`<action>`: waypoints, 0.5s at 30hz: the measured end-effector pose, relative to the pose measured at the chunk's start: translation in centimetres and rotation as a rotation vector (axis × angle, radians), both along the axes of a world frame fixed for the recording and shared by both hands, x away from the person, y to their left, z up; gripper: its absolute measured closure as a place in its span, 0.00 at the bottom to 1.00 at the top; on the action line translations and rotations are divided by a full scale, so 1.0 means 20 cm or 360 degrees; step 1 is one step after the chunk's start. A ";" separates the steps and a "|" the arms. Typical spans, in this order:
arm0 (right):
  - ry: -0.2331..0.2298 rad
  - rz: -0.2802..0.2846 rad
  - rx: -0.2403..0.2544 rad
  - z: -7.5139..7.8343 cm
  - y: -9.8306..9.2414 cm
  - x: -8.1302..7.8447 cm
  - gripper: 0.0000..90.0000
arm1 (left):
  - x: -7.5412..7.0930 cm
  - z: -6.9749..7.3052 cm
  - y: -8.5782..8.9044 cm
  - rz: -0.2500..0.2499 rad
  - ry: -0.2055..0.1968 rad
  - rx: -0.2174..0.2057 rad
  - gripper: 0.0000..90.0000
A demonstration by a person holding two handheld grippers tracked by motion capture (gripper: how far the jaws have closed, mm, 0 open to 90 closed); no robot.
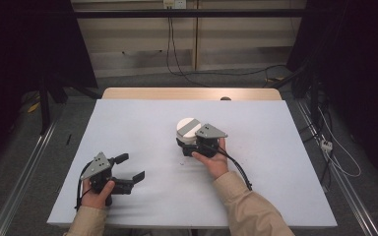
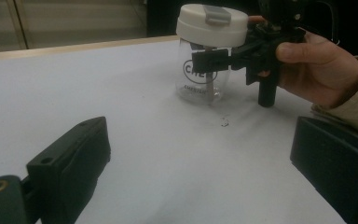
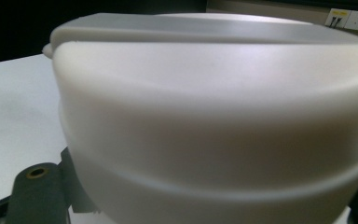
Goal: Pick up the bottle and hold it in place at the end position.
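Note:
A clear glass jar (image 2: 200,79) with a white lid (image 1: 188,129) and a grey flap on top stands upright near the middle of the white table (image 1: 142,123). My right gripper (image 1: 188,143) is shut on the jar just under the lid, with one black jaw across its printed front (image 2: 209,60). In the right gripper view the lid (image 3: 214,93) looms very close. My left gripper (image 1: 129,167) rests low at the front left, open, with nothing between its fingers (image 2: 70,163). It points toward the jar from well short of it.
A tiny white speck (image 2: 224,122) lies on the table in front of the jar. A wooden strip (image 1: 192,93) edges the table's far side. Cables (image 1: 334,147) trail on the floor to the right, and metal rails run along both sides.

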State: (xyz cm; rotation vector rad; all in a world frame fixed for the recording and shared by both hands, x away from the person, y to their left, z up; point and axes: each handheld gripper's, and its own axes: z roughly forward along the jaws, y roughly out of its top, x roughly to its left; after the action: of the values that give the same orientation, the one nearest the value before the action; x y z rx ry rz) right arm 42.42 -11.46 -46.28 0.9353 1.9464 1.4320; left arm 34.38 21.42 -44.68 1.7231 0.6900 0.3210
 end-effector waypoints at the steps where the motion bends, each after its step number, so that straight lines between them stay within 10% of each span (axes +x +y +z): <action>1: -0.0004 0.0000 -0.0002 0.00 0.00 0.00 0.21 | 0.00 0.00 -0.01 0.0006 -0.0001 -0.0003 0.05; 15: 0.0021 0.0006 0.0015 0.00 -0.01 0.00 0.21 | 0.04 0.05 -0.09 0.0002 0.0037 -0.0004 0.06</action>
State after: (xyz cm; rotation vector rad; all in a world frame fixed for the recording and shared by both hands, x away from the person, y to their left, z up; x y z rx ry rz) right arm 42.49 -11.71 -46.29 0.9481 1.9537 1.4423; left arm 35.19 19.66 -43.71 1.7263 0.7081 0.3010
